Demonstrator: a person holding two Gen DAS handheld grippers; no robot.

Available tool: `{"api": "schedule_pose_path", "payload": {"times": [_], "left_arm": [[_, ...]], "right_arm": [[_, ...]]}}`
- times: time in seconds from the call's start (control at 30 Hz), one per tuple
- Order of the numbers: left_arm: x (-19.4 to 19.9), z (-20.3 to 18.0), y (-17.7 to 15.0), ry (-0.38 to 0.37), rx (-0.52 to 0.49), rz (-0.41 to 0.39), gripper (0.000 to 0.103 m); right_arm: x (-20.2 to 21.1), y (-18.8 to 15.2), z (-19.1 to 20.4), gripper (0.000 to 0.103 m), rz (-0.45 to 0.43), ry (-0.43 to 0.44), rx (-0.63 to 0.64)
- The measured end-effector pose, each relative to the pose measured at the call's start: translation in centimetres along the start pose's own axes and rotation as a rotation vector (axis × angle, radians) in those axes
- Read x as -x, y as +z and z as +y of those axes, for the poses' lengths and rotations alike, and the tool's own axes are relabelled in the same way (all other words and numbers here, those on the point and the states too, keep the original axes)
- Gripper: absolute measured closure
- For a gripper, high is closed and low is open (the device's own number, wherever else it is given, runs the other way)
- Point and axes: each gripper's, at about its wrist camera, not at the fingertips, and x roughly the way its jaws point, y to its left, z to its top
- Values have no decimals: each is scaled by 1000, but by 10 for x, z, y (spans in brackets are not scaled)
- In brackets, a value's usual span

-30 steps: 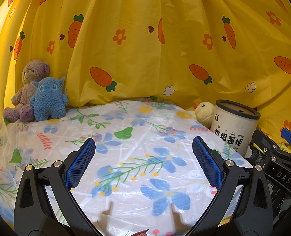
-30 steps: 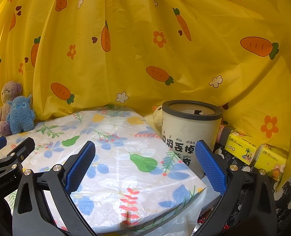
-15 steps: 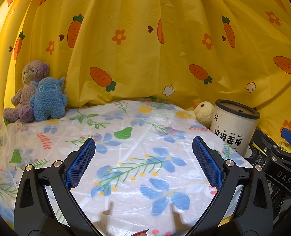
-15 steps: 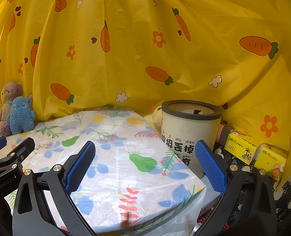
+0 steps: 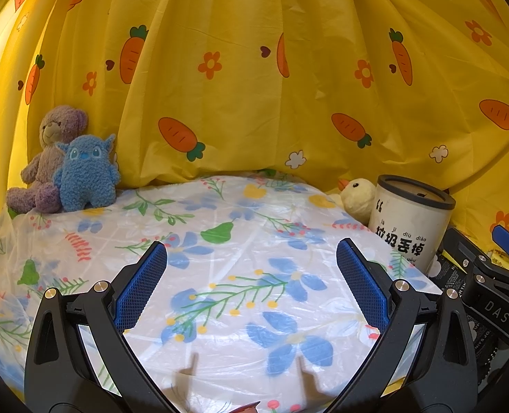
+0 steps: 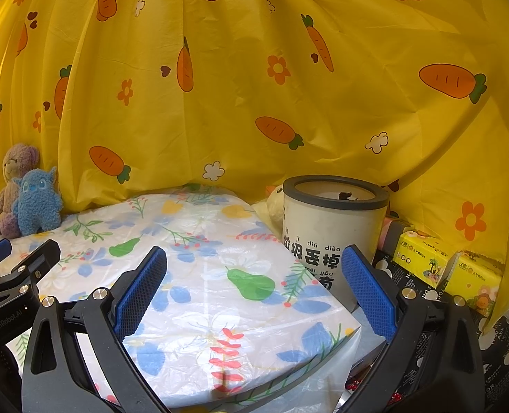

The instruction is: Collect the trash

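Observation:
A white cylindrical trash bin (image 5: 411, 222) (image 6: 333, 227) with a dark rim and black Chinese lettering stands just off the table's right end. The table (image 5: 240, 275) (image 6: 199, 296) wears a clear plastic sheet over a floral cloth. My left gripper (image 5: 251, 275) hovers open over the table's middle with nothing between its blue pads. My right gripper (image 6: 254, 282) is open too, over the table's right corner, with the bin just behind its right finger. No loose trash shows on the cloth.
A purple teddy bear (image 5: 48, 158) and a blue plush monster (image 5: 85, 175) sit at the table's far left. A yellow plush duck (image 5: 357, 196) rests beside the bin. Yellow tissue packs (image 6: 447, 268) lie at the right. A yellow carrot-print curtain (image 5: 254, 86) closes off the back.

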Motion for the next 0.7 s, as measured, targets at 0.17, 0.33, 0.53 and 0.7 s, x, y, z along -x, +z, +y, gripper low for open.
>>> {"api": "schedule_pose_path", "payload": {"times": [0.17,0.33,0.53,0.7], "left_arm": [[-1,0,1,2,0,0,6],[0,0,0,5,1,0,6],[0,-1,-1,5,1,0,6],[1,-1,-1,5,2,-1,6]], "right_arm": [[0,0,0,5,-1,0,1],[0,0,-1,5,1,1,0],[1,0,0,5,-1,1,1],[1,0,0,5,0,1,-1]]}}
